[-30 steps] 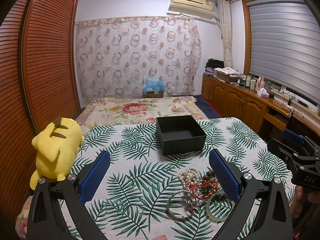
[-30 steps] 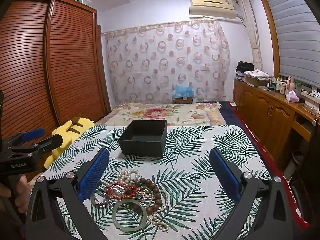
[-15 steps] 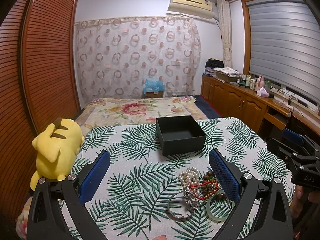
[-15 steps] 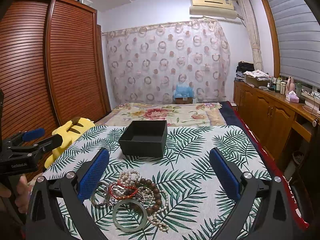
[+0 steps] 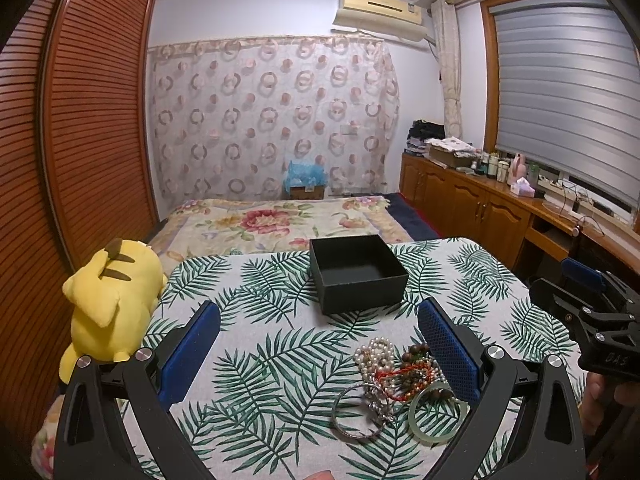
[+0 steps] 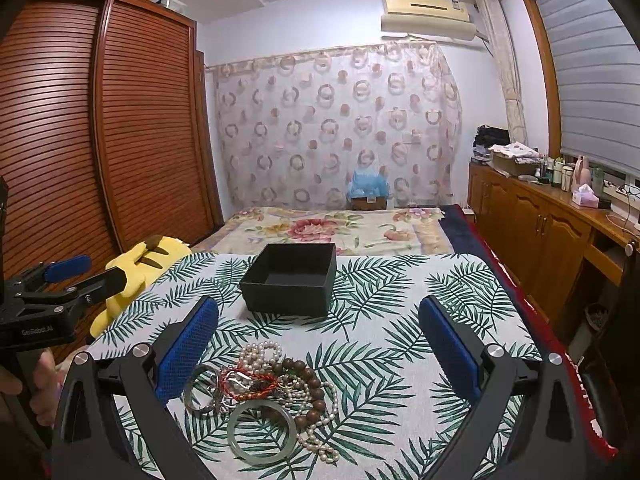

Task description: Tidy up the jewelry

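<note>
Jewelry [image 6: 264,392] lies fully exposed only from right wrist; left fingers [image 5: 448,350] overlap it.

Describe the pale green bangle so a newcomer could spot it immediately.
Start at the leaf-print tablecloth, with the open black box on it. Nearer the camera is a tangled jewelry heap. The green bangle lies at its near edge: one smooth, translucent, solid ring, unlike the beaded strands and silver bracelet.

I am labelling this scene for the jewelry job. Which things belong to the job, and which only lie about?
Job: jewelry pile, green bangle, black box, both open grippers.
Lying about: yellow plush toy, tissue box.
</note>
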